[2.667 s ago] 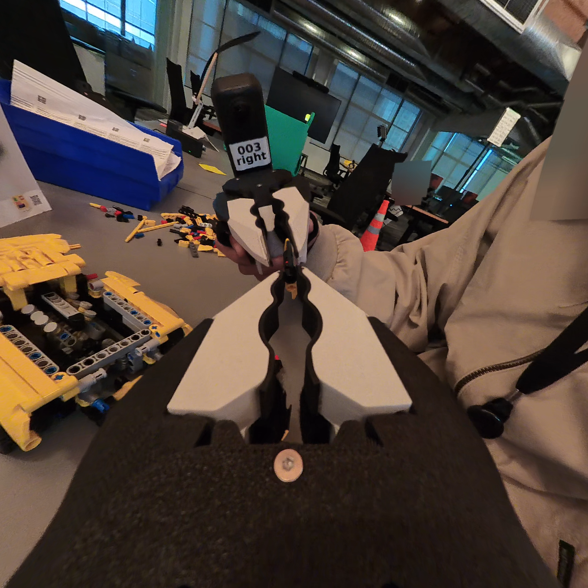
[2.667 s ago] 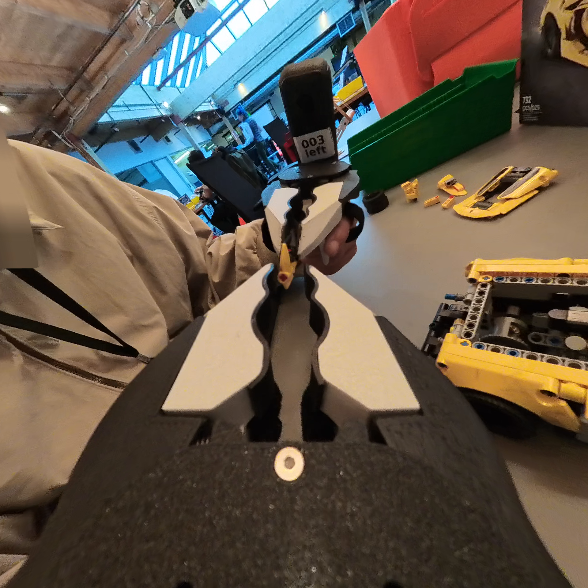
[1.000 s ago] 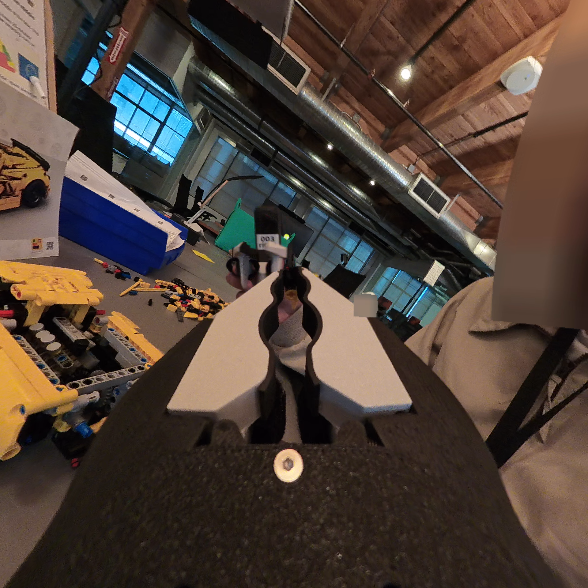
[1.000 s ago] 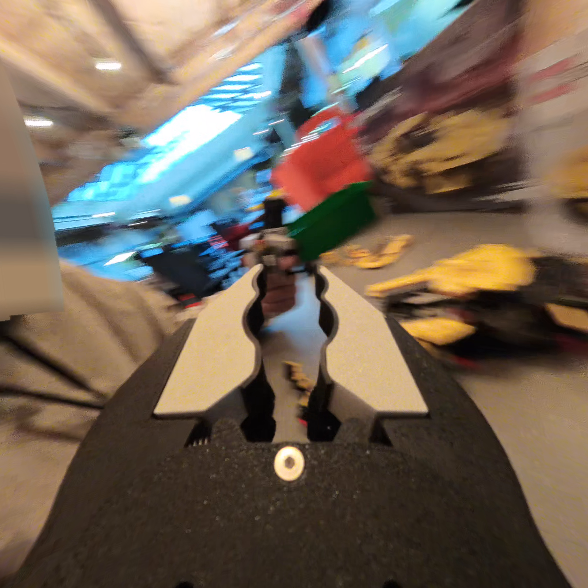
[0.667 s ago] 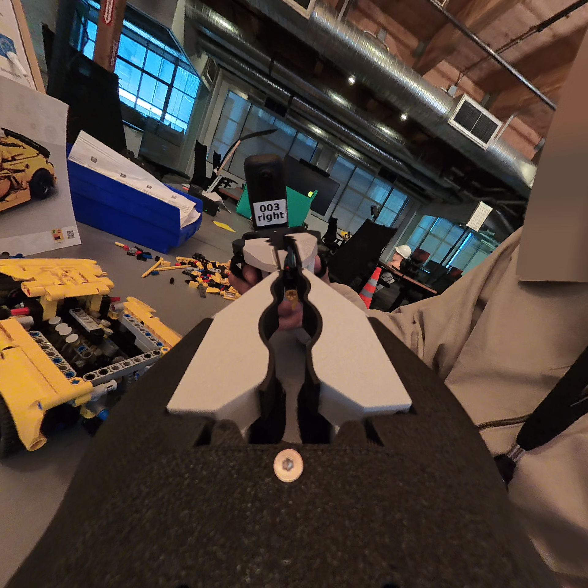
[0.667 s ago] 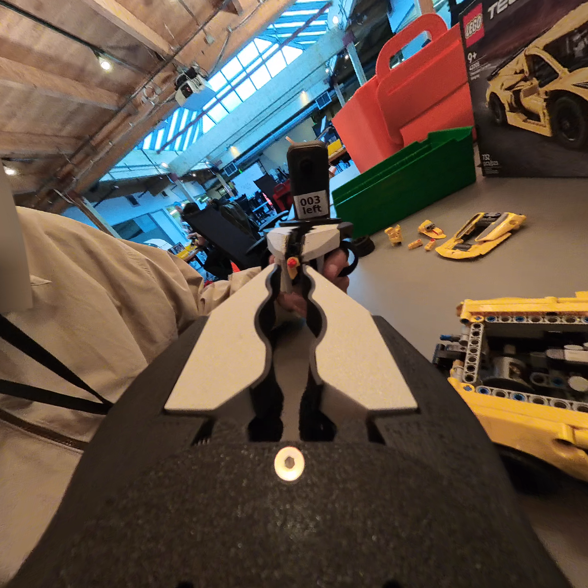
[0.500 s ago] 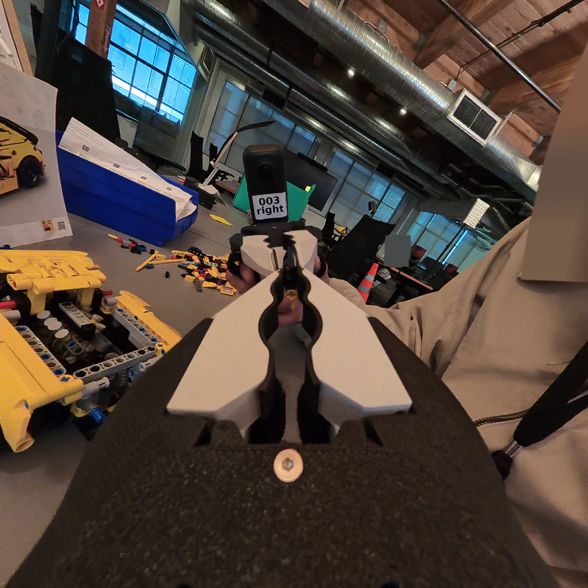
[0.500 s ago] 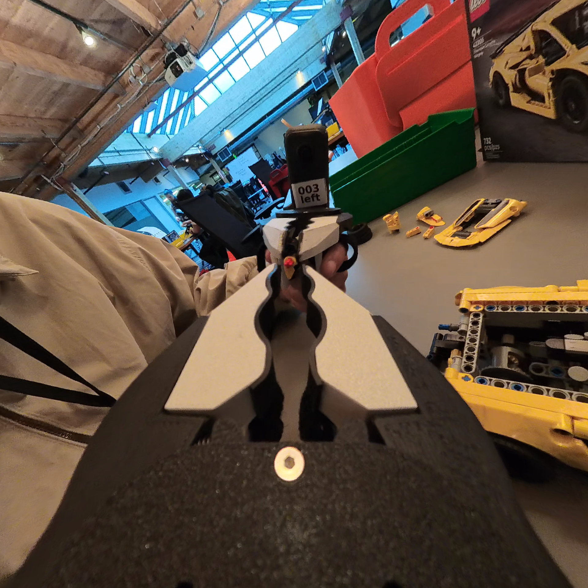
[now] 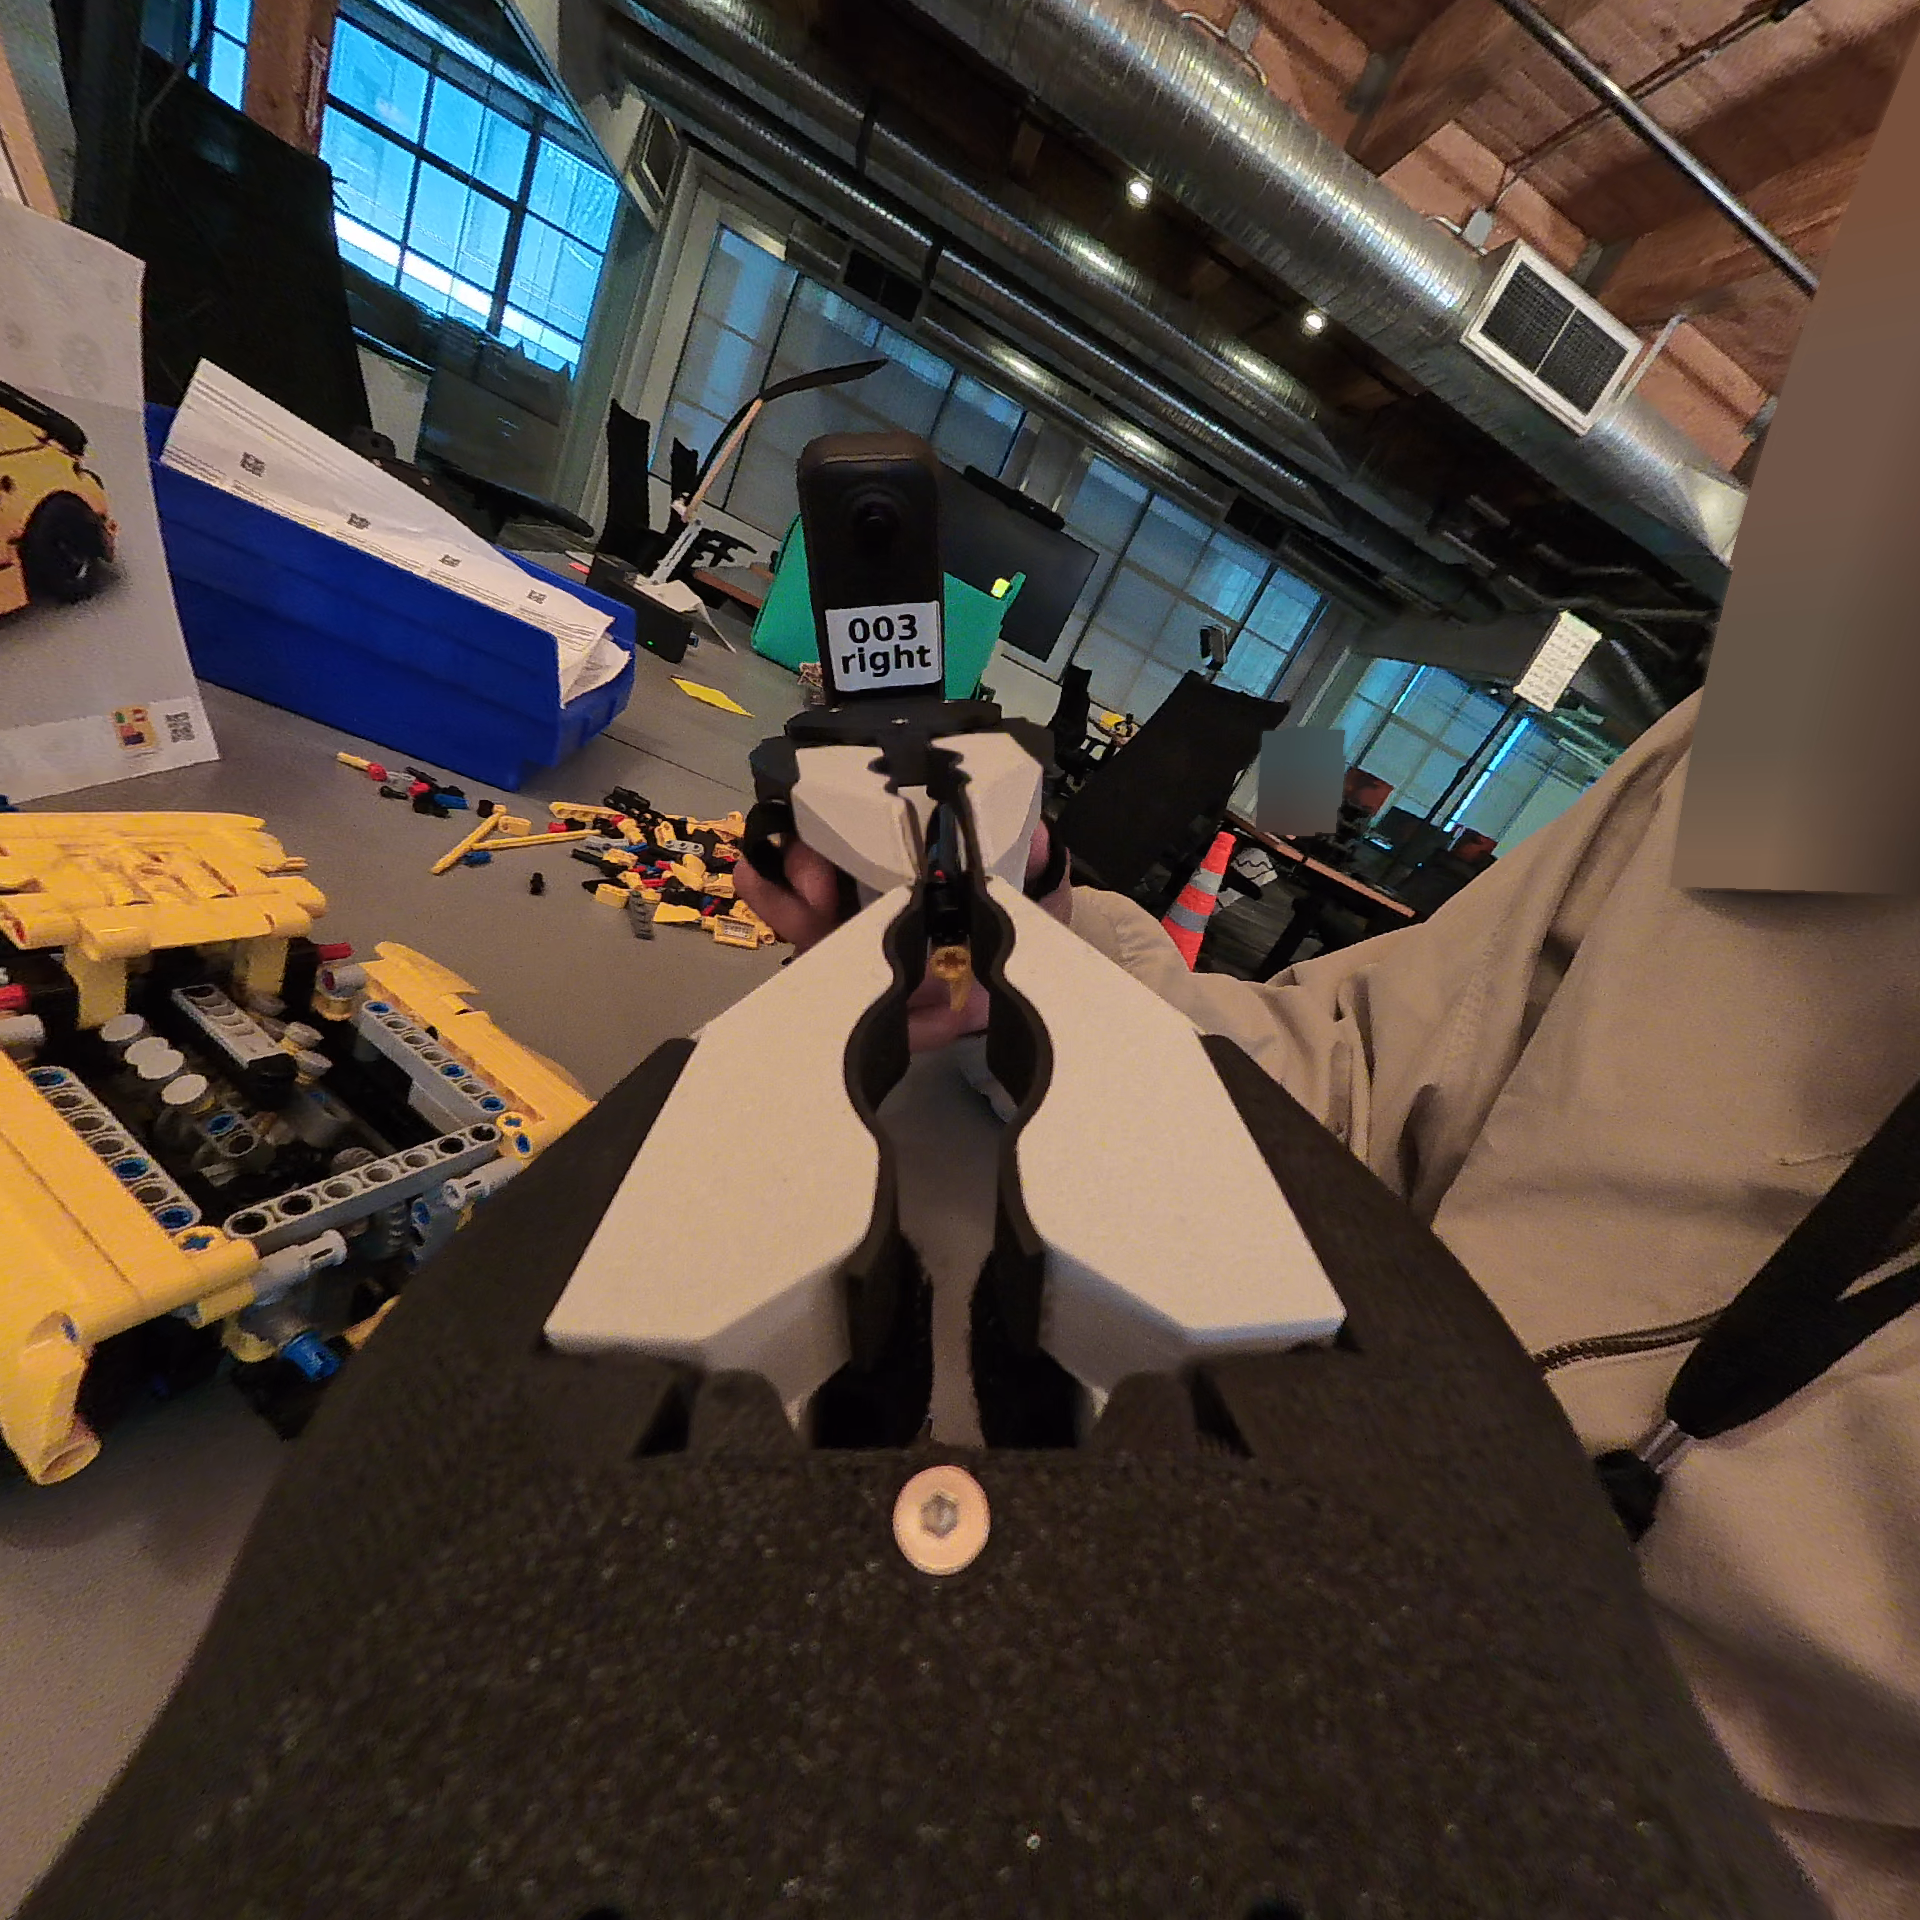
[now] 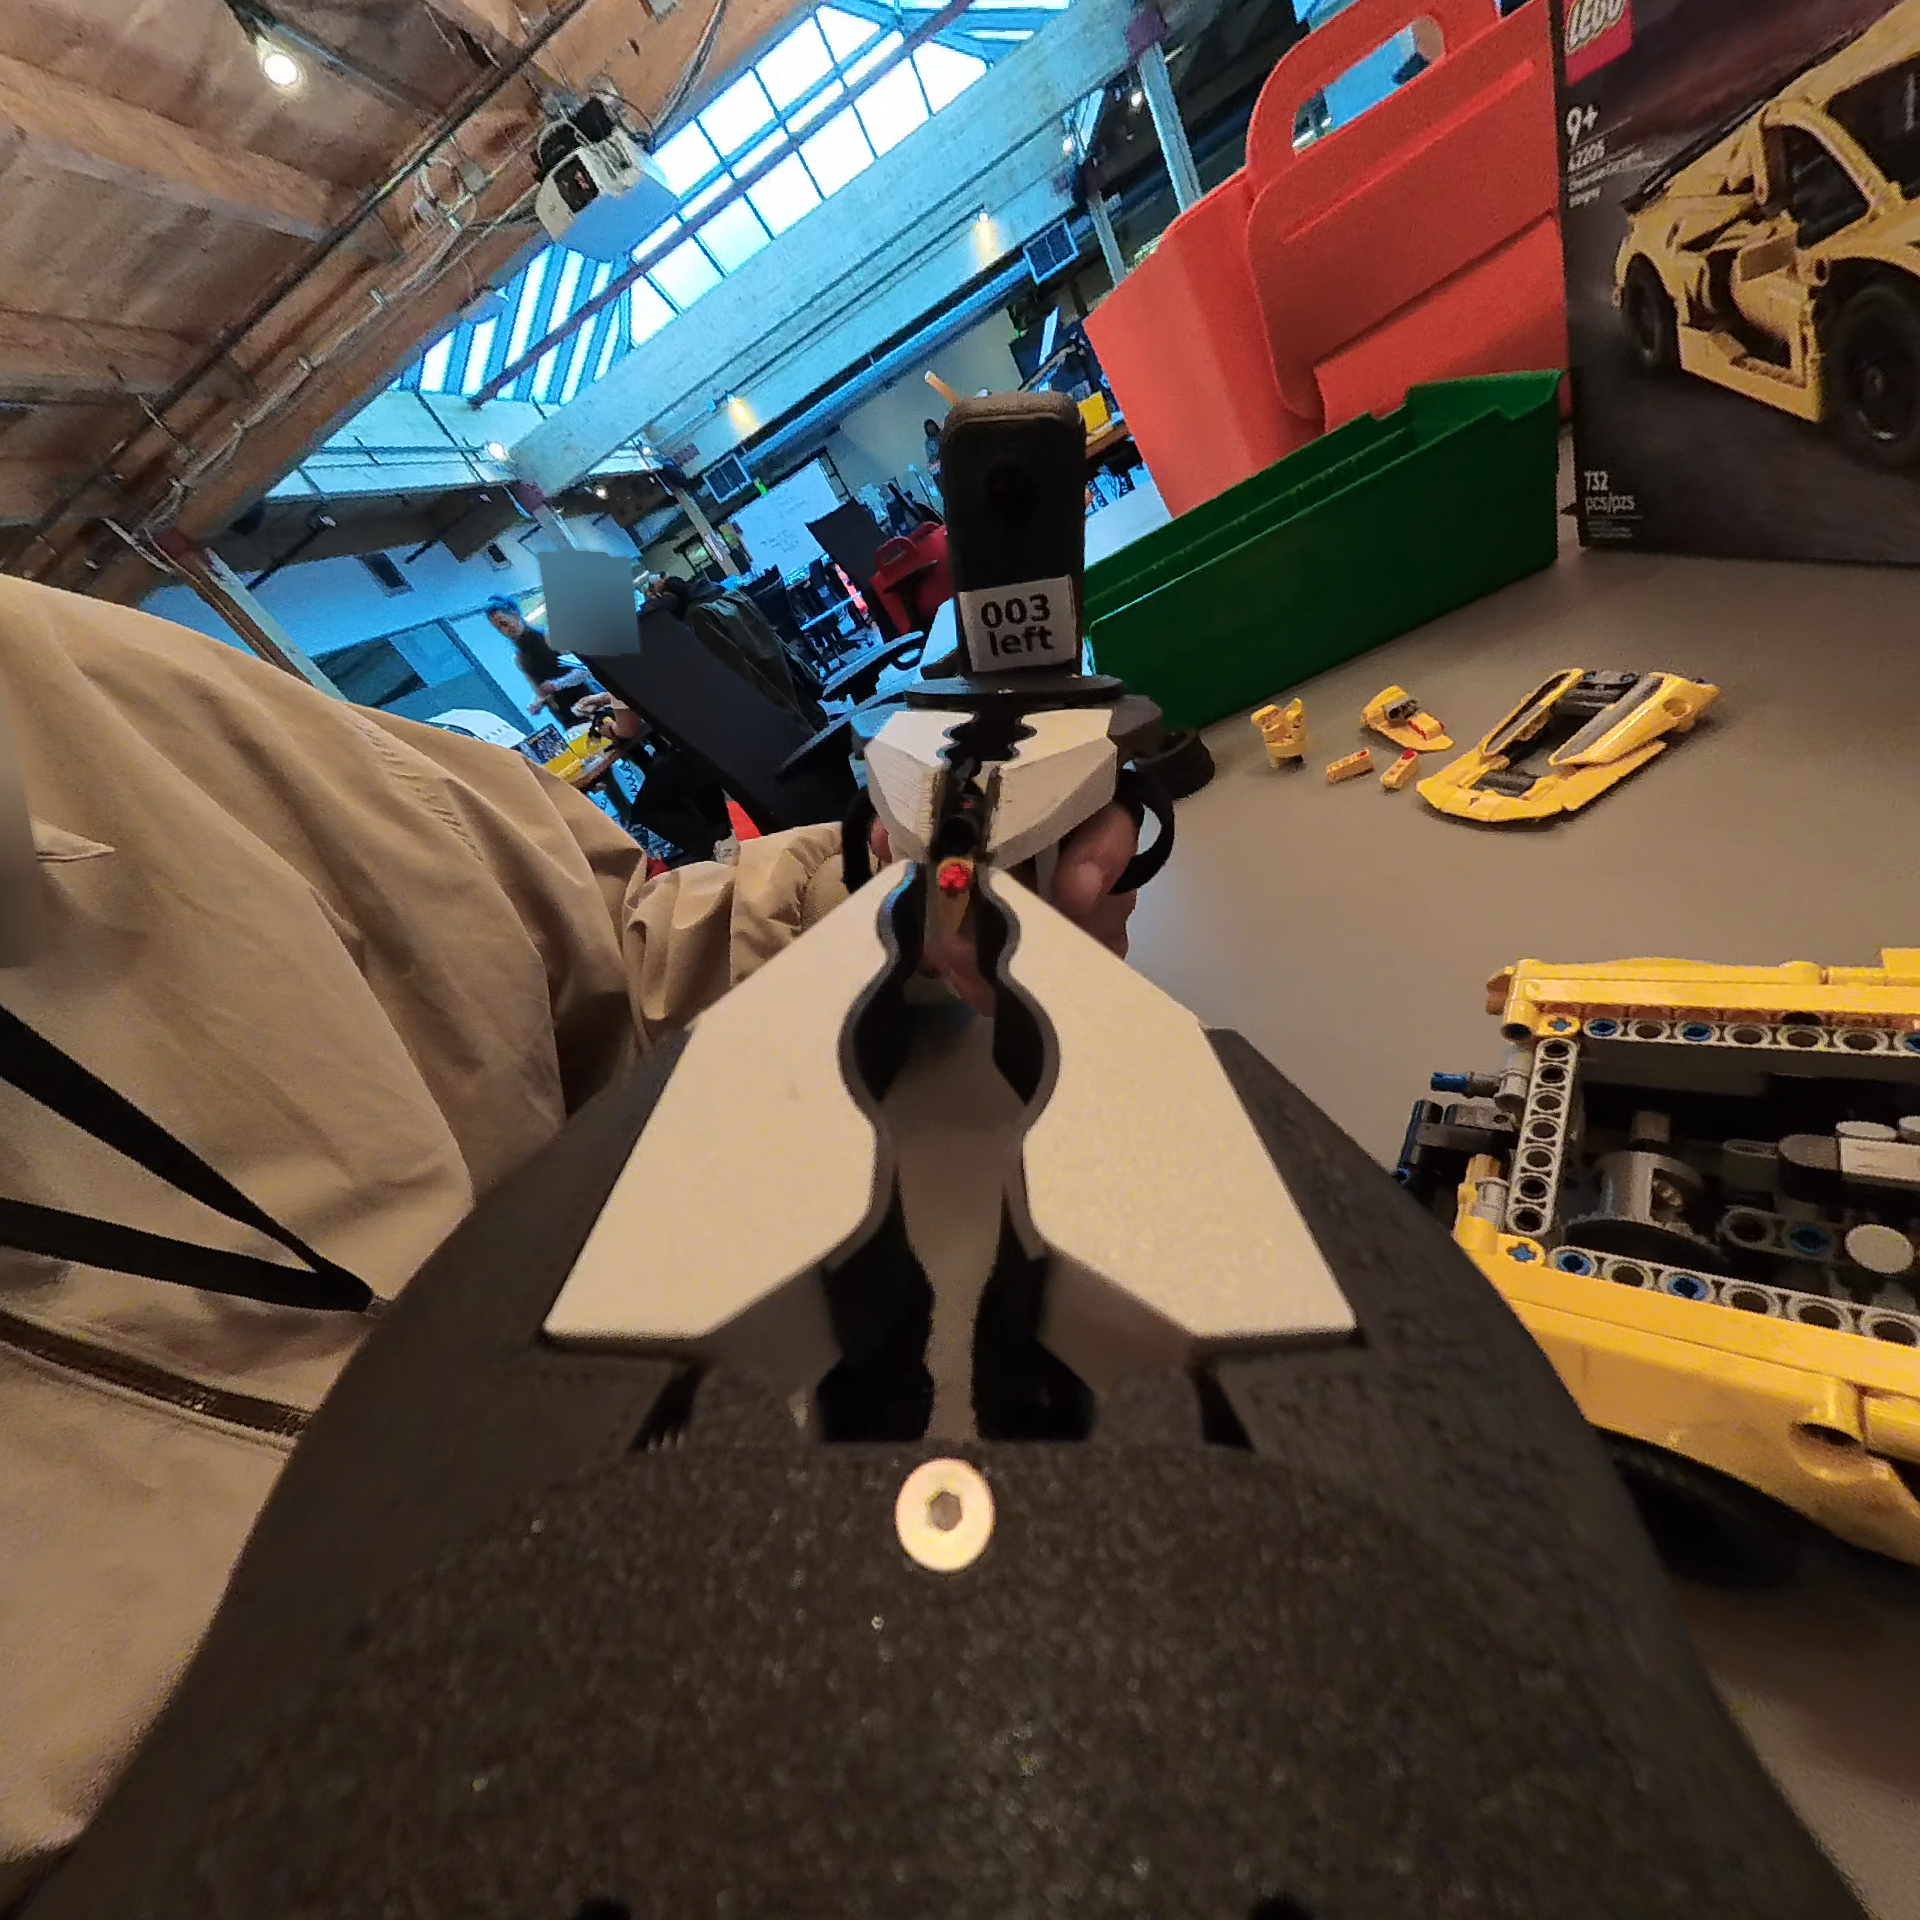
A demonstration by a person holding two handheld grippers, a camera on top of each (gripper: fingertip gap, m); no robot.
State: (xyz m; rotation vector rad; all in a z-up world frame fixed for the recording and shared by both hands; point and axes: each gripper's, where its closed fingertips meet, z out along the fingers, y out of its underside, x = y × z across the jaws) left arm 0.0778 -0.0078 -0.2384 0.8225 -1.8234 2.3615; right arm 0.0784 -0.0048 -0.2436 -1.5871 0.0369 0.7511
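Held tip to tip above the counter (image 10: 1299,935): left tool (image 9: 948,914) and right tool (image 10: 961,883). Both clamped on one small yellow piece (image 9: 951,966); yellow car model (image 9: 156,1091) low to one side, well apart

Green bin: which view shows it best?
The right wrist view: the green bin sits in full on the grey table, before a red case. The left wrist view shows no such bin, only a blue bin.

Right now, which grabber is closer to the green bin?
Left. The left gripper is between the green bin and the right gripper. The right gripper is farther back, tip to tip with the left one, both pinching a small yellow piece.
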